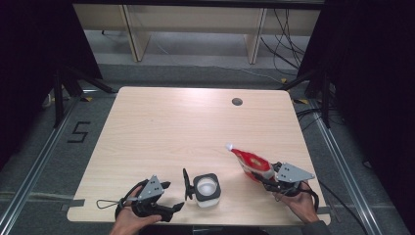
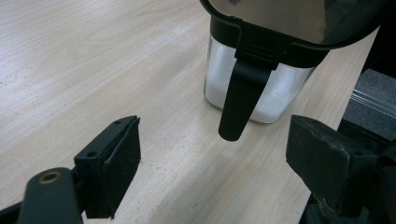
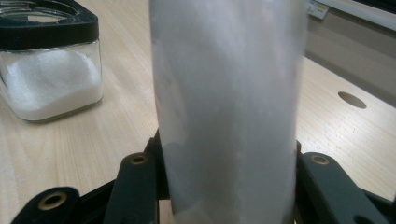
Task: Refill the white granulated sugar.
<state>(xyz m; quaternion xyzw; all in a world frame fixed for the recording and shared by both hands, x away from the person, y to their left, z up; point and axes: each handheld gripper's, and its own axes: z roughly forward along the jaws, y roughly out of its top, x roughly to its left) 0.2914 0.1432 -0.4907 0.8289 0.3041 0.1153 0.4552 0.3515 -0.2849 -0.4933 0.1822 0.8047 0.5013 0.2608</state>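
A clear square jar with a black rim holds white granules and stands near the table's front edge. Its hinged lid is flipped up on the jar's left side. My left gripper is open just left of the jar, touching nothing. In the left gripper view the lid's black latch tab hangs down in front of the jar, beyond the open left gripper. My right gripper is shut on a red pouch with a white cap that points up-left. The pouch's pale back stands between the right gripper jaws, the jar to its left.
The light wooden table has a round cable hole at the back right. A "5" is taped on the floor to the left. Wooden furniture legs and cables lie beyond the far edge.
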